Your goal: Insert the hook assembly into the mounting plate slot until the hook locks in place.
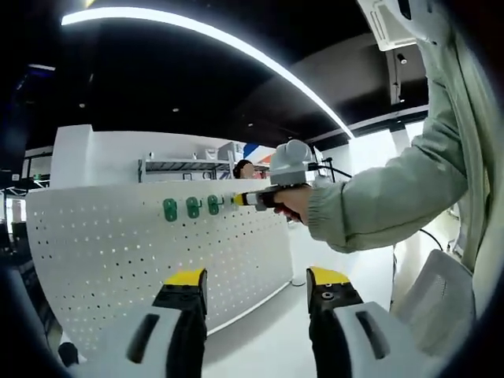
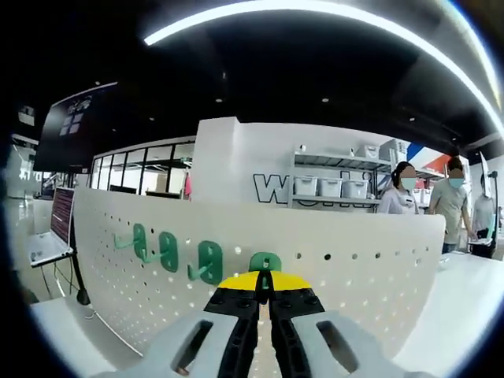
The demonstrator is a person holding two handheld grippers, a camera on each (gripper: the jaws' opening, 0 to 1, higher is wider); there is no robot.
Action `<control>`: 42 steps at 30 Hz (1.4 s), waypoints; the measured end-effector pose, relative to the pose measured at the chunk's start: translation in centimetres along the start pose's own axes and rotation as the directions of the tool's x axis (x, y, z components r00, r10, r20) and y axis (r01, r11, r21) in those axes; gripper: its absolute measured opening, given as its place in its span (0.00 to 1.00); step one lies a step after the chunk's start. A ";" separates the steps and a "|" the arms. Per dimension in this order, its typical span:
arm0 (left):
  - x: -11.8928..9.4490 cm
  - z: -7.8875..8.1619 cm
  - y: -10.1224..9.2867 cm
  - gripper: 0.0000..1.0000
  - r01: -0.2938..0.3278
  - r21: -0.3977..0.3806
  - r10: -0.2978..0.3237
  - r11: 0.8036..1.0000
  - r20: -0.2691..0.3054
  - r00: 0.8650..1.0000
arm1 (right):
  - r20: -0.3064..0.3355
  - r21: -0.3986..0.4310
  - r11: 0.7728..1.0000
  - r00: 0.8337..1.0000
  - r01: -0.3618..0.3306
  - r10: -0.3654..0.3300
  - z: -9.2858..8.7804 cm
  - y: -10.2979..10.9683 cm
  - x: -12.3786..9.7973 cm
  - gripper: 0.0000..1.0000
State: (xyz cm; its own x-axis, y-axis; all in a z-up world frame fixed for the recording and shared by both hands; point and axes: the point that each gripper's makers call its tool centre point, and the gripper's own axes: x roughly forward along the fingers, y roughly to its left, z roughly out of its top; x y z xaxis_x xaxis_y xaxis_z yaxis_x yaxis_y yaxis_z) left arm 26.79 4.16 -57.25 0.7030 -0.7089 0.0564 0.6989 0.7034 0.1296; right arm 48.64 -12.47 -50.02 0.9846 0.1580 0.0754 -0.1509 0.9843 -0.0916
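A white pegboard mounting plate [image 1: 118,252] [image 2: 370,260] stands upright on the table. Three green hook assemblies [image 1: 192,207] [image 2: 168,250] hang in a row along its upper part. In the right gripper view my right gripper [image 2: 265,282] is shut, its yellow tips pressed up to a fourth green hook [image 2: 265,261] sitting against the plate at the right end of the row. In the left gripper view the right gripper [image 1: 239,200], held by a hand in a pale sleeve [image 1: 394,193], touches the plate beside the third hook. My left gripper [image 1: 256,277] hangs open and empty, well short of the plate.
A laptop [image 2: 46,236] sits on the table past the plate's left end. Behind the plate stand a shelf with bins [image 2: 331,185] and two people [image 2: 450,201]. A pale chair back [image 1: 441,295] is at the right.
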 end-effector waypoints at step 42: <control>-0.1 -0.4 0.4 0.53 -0.010 -0.003 0.010 1.000 -0.002 1.000 | 0.004 -0.060 0.998 1.000 0.028 -0.028 -0.3 -0.1 1.1 0.02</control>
State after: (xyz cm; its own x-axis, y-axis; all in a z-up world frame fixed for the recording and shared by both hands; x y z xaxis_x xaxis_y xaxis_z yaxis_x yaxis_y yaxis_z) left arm 27.02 4.50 -57.55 0.7100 -0.7021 0.0552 0.6925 0.7103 0.1263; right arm 49.75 -12.44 -50.27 0.9880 0.1305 0.0822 -0.1173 0.9818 -0.1491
